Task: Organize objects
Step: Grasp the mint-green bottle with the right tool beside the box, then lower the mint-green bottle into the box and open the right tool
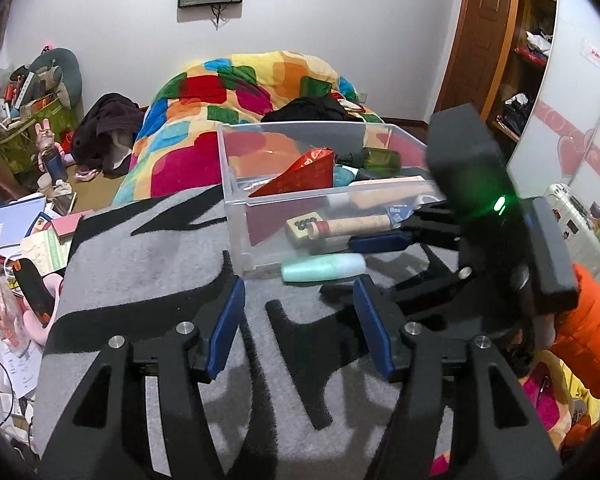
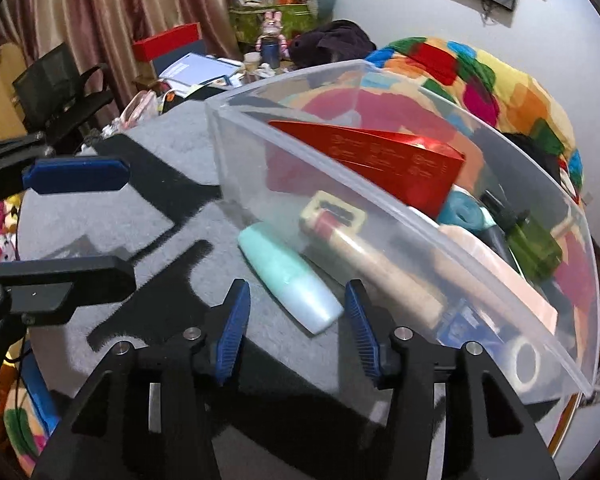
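A mint-green tube (image 1: 323, 267) (image 2: 288, 276) lies on the grey and black mat (image 1: 148, 264), against the front wall of a clear plastic bin (image 1: 236, 160) (image 2: 216, 136). My right gripper (image 2: 297, 286) (image 1: 360, 266) is open, its blue pads (image 2: 234, 328) on either side of the tube's near end without pressing on it. My left gripper (image 1: 298, 292) (image 2: 96, 224) is open over the bare mat, just in front of the tube, with nothing between its fingers. The bin holds a red box (image 1: 304, 174) (image 2: 384, 160), a green bottle (image 2: 534, 240), a cardboard tube (image 1: 352, 224) and other small items.
A bright patchwork quilt (image 1: 236, 92) is heaped behind the bin. Piles of books, papers and toys (image 1: 24, 224) crowd the left side. An orange sleeve (image 1: 588, 320) shows at the right, and a roll of tape (image 2: 524, 360) lies in the bin's near corner.
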`<state>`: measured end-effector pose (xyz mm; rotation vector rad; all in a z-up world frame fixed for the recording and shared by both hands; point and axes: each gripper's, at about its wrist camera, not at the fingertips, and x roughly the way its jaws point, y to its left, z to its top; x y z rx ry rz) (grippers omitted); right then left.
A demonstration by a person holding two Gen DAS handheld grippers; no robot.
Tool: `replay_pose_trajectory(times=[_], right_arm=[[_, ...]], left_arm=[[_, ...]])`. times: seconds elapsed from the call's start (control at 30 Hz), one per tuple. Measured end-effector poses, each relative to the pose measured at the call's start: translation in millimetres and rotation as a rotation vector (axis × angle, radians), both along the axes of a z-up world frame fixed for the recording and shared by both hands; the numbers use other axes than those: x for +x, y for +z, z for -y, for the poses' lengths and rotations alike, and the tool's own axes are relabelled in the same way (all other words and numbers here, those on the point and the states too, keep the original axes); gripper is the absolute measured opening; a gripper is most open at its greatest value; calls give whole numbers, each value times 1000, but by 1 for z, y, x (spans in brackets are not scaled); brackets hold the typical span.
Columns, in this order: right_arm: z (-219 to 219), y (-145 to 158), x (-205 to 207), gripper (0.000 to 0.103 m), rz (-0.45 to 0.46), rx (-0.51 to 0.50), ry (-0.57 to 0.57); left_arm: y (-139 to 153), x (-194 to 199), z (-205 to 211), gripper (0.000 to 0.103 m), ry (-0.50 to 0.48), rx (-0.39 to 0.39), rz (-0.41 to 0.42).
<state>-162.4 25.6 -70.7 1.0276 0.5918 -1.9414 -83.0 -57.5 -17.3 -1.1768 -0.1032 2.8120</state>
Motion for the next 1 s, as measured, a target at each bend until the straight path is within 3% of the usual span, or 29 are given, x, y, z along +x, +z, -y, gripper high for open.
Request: replay_pose_trajectory(times=[0.07,0.1,0.13,0.27,0.57,0.77,1.0], right_arm=[[4,-3,4,41,-22,8,19],[4,-3,5,29,-15,3,30],[4,-3,6,25,14,-10,50],[0,-3,15,20,16,-27,62],[-37,18,32,17,3,-115,18],[-74,57,20,12,-17,-249,-85],[-91,82,1,12,-53,-329,-173]], left_arm=[[0,1,-2,56,0,-3,-4],[0,1,-3,56,-1,-5,-7],[0,1,-3,56,-1,-6,-9],[3,4,-4,56,6,-6,-23],[13,7,-7,58,31,-13,-61],[26,5,-8,63,54,-7,-112],[33,-1,-10,65,71,3,-134]])
